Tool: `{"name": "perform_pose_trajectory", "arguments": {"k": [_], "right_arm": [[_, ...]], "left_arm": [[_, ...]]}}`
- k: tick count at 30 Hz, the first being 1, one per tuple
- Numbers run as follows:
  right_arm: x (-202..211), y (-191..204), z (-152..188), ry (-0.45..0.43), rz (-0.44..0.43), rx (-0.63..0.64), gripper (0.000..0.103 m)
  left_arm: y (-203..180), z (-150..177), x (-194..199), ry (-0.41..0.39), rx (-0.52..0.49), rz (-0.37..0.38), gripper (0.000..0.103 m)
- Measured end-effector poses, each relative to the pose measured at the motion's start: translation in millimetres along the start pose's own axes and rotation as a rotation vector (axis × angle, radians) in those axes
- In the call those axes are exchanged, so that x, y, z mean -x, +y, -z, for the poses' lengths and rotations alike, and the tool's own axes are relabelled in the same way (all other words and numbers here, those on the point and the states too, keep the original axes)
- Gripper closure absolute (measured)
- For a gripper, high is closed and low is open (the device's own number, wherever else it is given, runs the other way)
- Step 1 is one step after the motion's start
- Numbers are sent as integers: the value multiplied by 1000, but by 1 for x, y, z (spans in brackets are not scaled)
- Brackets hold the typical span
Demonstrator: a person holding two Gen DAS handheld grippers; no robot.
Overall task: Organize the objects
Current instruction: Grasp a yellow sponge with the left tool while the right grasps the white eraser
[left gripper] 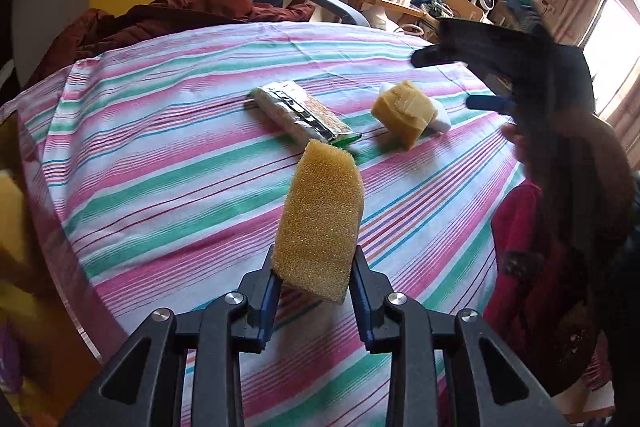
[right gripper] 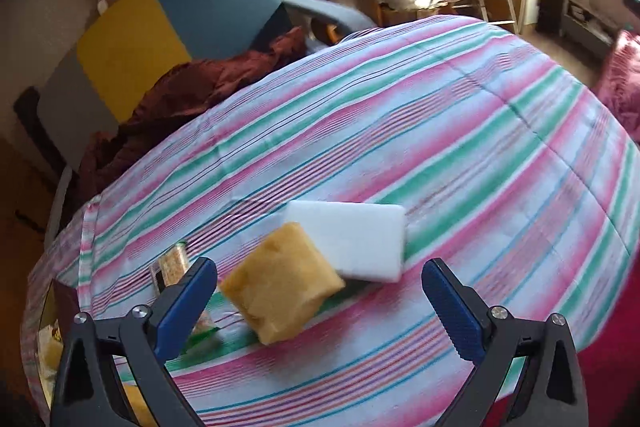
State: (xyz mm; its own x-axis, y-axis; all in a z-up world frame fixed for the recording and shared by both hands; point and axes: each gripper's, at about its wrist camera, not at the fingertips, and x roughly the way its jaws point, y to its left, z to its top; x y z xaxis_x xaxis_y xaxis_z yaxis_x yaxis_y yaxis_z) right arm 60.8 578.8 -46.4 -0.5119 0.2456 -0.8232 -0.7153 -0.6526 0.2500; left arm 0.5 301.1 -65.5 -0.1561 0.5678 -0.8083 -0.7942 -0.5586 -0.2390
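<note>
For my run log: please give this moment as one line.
left gripper: shut on yellow sponge | right gripper: open, above tan block

We can't really make out the right gripper (left gripper: 460, 79) in the left wrist view, it's just a dark smear. The snack packet (right gripper: 170, 267) hides behind a finger, and the white sponge (left gripper: 440, 117) mostly sits behind the yellowish block (left gripper: 404, 111).
</note>
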Motion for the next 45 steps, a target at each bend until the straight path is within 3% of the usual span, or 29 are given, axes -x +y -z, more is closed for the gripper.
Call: {"name": "perform_pose_trajectory", "arguments": {"k": [5, 7, 12, 13, 17, 23, 26, 28, 33, 37, 40, 42, 45], "right_arm": [[-28, 31, -7, 84, -52, 88, 0], [-31, 38, -2, 169, -165, 64, 0], [8, 51, 17, 242, -427, 58, 0], [17, 51, 20, 238, -434, 79, 0], [42, 46, 22, 153, -208, 223, 0], [21, 25, 16, 126, 186, 528, 0], [3, 18, 15, 178, 253, 672, 0], [-10, 14, 11, 208, 279, 737, 0], [-46, 20, 0, 273, 237, 818, 0], [-76, 24, -10, 311, 212, 818, 0], [-89, 16, -17, 343, 164, 750, 3], [-85, 6, -21, 381, 87, 666, 29], [-69, -4, -17, 369, 112, 636, 32]], "left_arm": [[6, 6, 12, -13, 15, 2, 71], [8, 8, 15, -18, 25, 6, 71], [13, 9, 19, -28, 40, 14, 71], [14, 9, 20, -29, 42, 15, 71], [17, 10, 18, -26, 54, 16, 71], [22, 12, 18, -19, 68, 9, 71], [23, 12, 15, -8, 72, 4, 71], [23, 12, 12, 0, 71, 0, 71], [22, 11, 6, 17, 65, -11, 71], [21, 10, 4, 19, 60, -13, 71], [21, 10, 3, 18, 62, -13, 71], [21, 10, 3, 16, 64, -12, 71], [20, 11, 4, 11, 60, -14, 71]]}}
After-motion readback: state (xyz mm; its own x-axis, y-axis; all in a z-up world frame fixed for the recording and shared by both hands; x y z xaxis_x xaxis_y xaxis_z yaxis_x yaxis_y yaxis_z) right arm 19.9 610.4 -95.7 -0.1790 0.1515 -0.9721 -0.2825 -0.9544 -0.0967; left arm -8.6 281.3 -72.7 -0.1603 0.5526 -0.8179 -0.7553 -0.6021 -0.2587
